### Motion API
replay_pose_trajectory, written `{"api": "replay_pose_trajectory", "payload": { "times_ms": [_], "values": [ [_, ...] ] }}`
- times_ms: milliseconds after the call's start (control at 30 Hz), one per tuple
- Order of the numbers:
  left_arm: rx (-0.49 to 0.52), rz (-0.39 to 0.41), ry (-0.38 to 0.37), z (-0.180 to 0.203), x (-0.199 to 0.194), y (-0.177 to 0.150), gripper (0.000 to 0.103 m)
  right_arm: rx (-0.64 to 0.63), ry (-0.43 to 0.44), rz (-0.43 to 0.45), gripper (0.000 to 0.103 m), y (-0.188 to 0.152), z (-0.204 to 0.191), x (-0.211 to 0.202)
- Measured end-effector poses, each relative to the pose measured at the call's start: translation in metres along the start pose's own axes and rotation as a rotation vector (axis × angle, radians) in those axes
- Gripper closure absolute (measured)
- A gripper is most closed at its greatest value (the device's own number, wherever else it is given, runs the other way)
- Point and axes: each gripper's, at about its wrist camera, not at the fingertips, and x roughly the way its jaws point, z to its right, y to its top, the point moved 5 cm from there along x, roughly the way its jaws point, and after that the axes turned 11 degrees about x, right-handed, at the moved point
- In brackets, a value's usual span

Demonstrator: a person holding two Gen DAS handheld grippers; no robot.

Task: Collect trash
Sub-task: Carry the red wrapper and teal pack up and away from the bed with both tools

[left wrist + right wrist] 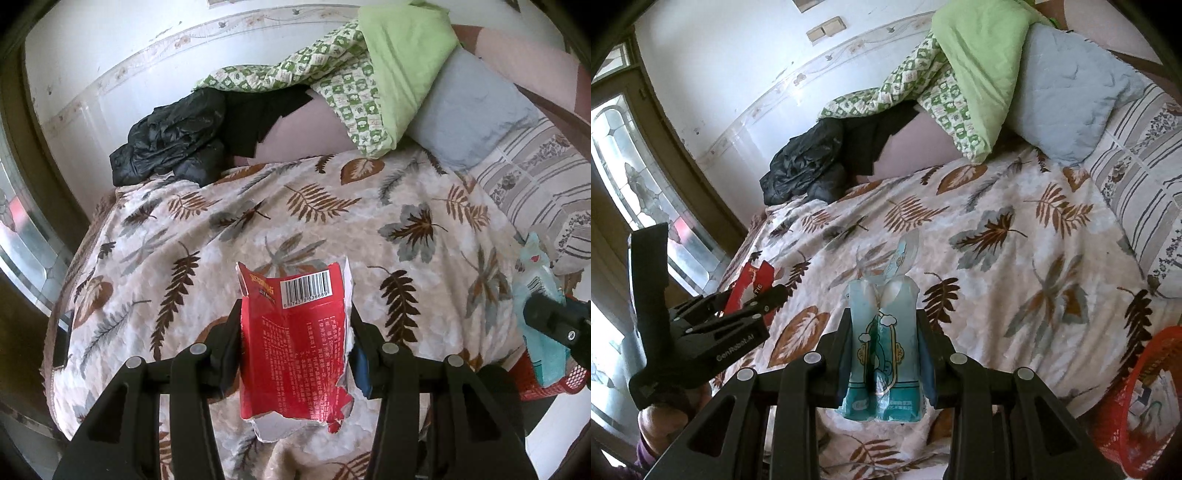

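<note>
The bed [369, 236] under its leaf-print blanket gives me plenty of open room ahead, with the bedding heaped well back by the wall. The red mesh basket [1152, 391] sits at the bed's right edge, near my right side (probably where the trash goes). My left gripper [295, 325] is clamped on the red wrapper [291, 339], held above the blanket; my right gripper [884, 354] pinches the teal packet [882, 354]. Both look light, thin and crinkly, likely slippery, so a mid-body grip seems safest.
</note>
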Motion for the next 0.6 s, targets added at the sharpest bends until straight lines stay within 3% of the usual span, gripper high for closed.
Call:
{"api": "replay_pose_trajectory", "payload": {
  "times_ms": [600],
  "values": [
    [0.035,0.002,0.011,0.014,0.001,-0.005,0.055,-0.01,-0.007,0.002,0.07,0.0,-0.001,0.003]
  ]
}}
